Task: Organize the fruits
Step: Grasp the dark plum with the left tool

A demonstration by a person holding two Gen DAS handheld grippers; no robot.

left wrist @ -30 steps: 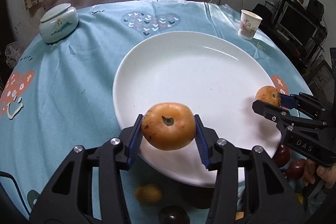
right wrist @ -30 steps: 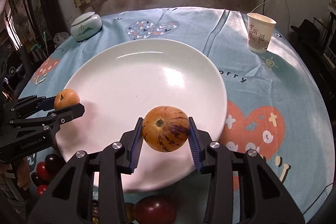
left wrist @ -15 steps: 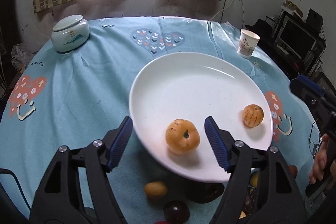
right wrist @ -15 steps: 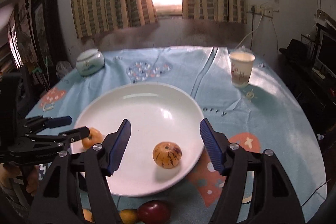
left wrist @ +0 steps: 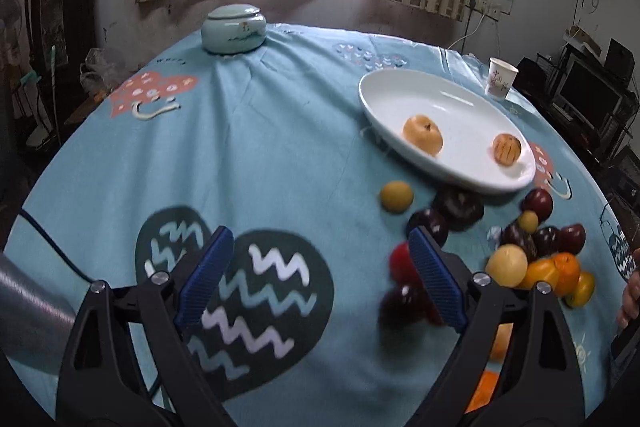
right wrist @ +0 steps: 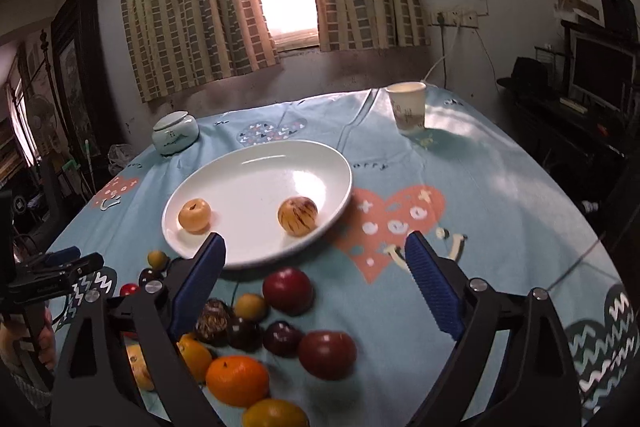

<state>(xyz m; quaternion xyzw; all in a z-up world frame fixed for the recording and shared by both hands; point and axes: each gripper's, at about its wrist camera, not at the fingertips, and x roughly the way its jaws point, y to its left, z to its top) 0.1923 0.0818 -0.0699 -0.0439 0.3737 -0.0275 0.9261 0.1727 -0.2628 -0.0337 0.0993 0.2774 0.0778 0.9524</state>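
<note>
So, two fruits [right wrist: 194, 214] sitting on white plate [right wrist: 320, 155]. Many more fruits [right wrist: 287, 289] lying in heap on tabletop [right wrist: 500, 195] near plate, waiting. Left tongs [left wrist: 320, 273] hanging wide open, holding nothing. Right tongs [right wrist: 316, 279] hanging wide open too, over heap.

Both fruits now released onto plate [right wrist: 256, 187]; both grippers open, withdrawn.

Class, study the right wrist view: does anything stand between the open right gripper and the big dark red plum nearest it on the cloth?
Nothing visible does. The right gripper is open and empty, and the dark red plum lies on the cloth just below it, with smaller plums touching only its left side.
</note>
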